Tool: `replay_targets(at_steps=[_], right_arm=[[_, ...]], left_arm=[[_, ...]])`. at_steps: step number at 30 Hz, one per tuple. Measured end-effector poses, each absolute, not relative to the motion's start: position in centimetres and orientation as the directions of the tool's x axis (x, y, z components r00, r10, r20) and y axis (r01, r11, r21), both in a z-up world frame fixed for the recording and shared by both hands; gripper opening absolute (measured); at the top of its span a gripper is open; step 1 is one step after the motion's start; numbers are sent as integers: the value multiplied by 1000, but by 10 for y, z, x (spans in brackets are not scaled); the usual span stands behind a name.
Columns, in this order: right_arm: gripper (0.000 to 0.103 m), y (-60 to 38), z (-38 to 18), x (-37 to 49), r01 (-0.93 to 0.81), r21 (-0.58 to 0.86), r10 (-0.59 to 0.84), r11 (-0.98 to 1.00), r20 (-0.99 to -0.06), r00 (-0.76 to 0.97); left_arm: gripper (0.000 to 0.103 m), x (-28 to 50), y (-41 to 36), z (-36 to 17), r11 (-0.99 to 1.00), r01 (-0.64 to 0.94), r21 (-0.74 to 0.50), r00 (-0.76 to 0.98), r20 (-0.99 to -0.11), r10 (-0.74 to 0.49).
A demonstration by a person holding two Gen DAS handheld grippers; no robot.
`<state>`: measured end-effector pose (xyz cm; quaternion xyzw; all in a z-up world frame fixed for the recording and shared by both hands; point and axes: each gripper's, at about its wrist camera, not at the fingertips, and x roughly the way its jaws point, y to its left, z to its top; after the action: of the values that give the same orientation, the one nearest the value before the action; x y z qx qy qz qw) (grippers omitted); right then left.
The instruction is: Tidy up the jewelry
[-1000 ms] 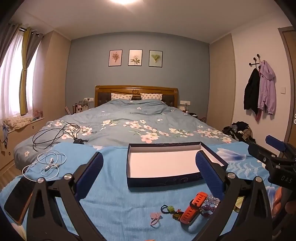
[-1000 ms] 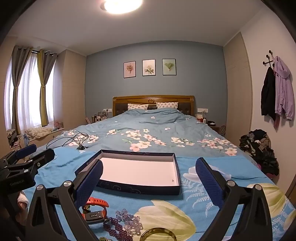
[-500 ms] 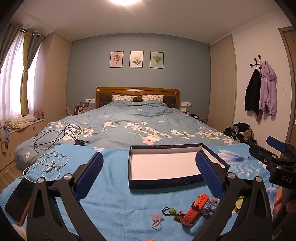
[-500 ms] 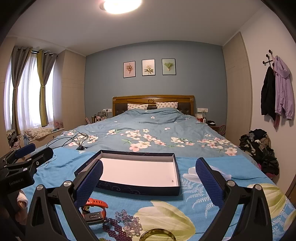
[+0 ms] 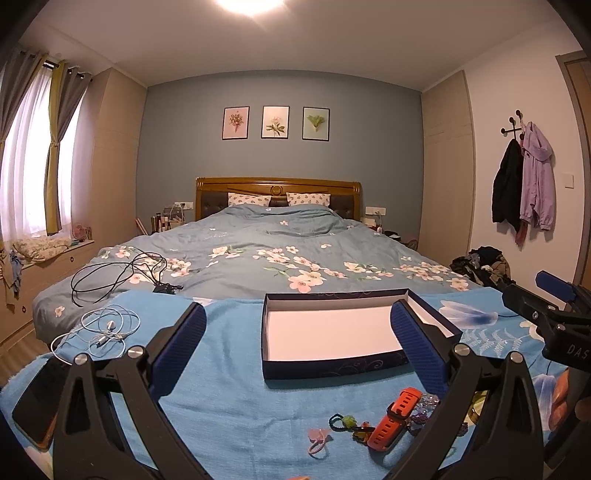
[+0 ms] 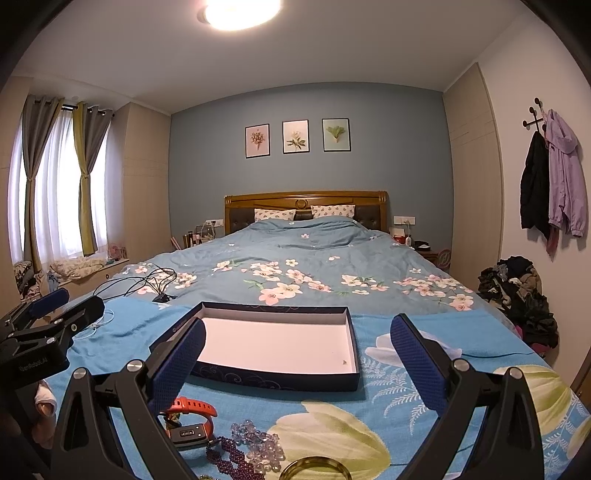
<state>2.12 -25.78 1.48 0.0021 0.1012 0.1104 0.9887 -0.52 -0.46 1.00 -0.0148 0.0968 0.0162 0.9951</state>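
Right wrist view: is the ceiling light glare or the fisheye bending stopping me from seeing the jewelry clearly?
Right wrist view: ceiling lamp blown out white, but the beads and orange watch are evenly lit and sharp; distortion bends the edges and crops the gold bangle. Left wrist view: similar lamp glare, box clear.

Open box (image 6: 277,343) unobstructed from above, jewelry pile (image 6: 255,446) near front wall, cables (image 5: 107,328) seemingly well left.
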Motion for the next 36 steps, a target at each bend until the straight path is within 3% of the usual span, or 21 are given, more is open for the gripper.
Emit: replay_targets(at_steps=[36], right_arm=[[97, -257, 12, 20, -226, 35, 229, 973, -203, 952]], left_arm=[[98, -9, -4, 8, 999, -45, -20, 981, -187, 40]])
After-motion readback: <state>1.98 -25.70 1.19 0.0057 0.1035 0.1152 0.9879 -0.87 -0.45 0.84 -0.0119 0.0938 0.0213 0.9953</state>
